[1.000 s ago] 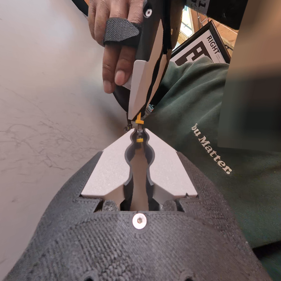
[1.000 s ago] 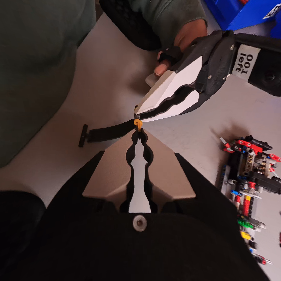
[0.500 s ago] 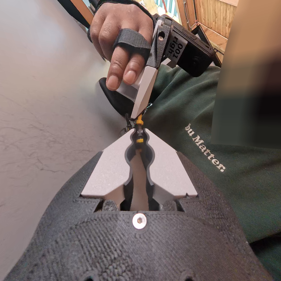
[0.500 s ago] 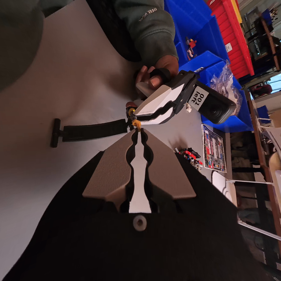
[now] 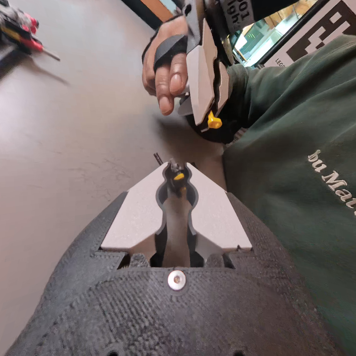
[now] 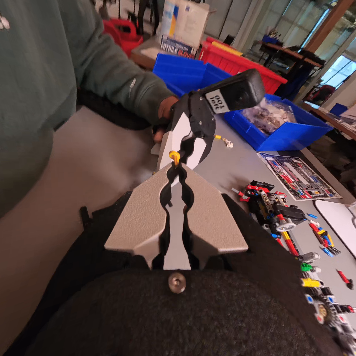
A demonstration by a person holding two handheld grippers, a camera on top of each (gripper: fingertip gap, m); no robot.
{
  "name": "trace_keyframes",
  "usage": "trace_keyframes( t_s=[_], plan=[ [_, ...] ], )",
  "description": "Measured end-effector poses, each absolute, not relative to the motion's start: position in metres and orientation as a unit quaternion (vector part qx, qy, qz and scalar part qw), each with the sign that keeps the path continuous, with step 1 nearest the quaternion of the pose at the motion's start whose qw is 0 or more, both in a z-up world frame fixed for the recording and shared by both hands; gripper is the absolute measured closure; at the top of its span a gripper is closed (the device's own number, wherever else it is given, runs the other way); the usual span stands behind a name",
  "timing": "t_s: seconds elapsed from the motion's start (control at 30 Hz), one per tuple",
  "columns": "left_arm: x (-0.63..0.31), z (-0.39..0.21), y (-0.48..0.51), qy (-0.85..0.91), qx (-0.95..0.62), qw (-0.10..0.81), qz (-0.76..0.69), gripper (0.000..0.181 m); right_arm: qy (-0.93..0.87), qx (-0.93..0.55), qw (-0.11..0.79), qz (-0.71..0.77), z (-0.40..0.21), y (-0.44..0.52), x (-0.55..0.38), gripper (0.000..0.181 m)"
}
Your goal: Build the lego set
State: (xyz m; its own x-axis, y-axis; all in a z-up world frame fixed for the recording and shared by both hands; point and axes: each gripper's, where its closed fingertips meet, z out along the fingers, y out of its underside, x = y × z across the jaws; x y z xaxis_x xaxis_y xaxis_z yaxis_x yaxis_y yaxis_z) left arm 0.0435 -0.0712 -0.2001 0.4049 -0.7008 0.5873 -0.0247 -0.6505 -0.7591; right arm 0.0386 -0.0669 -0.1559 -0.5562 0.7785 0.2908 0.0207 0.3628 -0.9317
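Left gripper (image 5: 176, 167): my jaws are clenched on a small dark grey piece (image 5: 174, 166) with a yellow bit on it, pinched right at my fingertips.
Right gripper (image 6: 175, 166): my jaws are clenched on a yellow peg (image 6: 175, 157), which sticks out past my fingertips.
Where the two stand: in the left wrist view my right gripper (image 5: 209, 123) hangs above and apart from the grey piece, the yellow peg (image 5: 213, 121) at its tip.
Half-built model (image 6: 269, 209): black, red and grey, lying on the grey table (image 6: 227, 169) well to the right of the yellow peg.
Loose pieces (image 6: 316, 269): strewn on the table nearer than the model.
Writing: each gripper's camera block bears a white label; the green sweatshirt (image 5: 308, 154) has stitched pale lettering; a black-and-white marker board (image 5: 327, 28) stands behind it.
Printed booklet (image 6: 296, 177): flat on the table beyond the model.
Blue bin (image 6: 285, 131): beyond the booklet, holding clear bags.
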Motion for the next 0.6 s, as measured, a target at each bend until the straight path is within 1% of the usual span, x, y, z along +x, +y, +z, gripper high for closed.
trace_keyframes(
  t_s=[0.13,0.23,0.47,0.6],
  plan=[
    [0.037,-0.173,-0.065,0.237,-0.735,0.410,-0.484,0.172,-0.632,-0.300,0.357,0.619,-0.124,-0.062,0.040,0.181],
    [0.034,-0.159,-0.063,0.232,-0.719,0.446,-0.480,0.172,-0.589,-0.299,0.336,0.671,-0.109,-0.060,0.044,0.181],
    [0.037,-0.123,-0.068,0.234,-0.674,0.514,-0.477,0.171,-0.565,-0.295,0.312,0.704,-0.101,-0.067,0.042,0.181],
    [0.044,-0.114,-0.075,0.225,-0.667,0.503,-0.501,0.171,-0.583,-0.293,0.323,0.685,-0.106,-0.072,0.038,0.181]
  ],
)
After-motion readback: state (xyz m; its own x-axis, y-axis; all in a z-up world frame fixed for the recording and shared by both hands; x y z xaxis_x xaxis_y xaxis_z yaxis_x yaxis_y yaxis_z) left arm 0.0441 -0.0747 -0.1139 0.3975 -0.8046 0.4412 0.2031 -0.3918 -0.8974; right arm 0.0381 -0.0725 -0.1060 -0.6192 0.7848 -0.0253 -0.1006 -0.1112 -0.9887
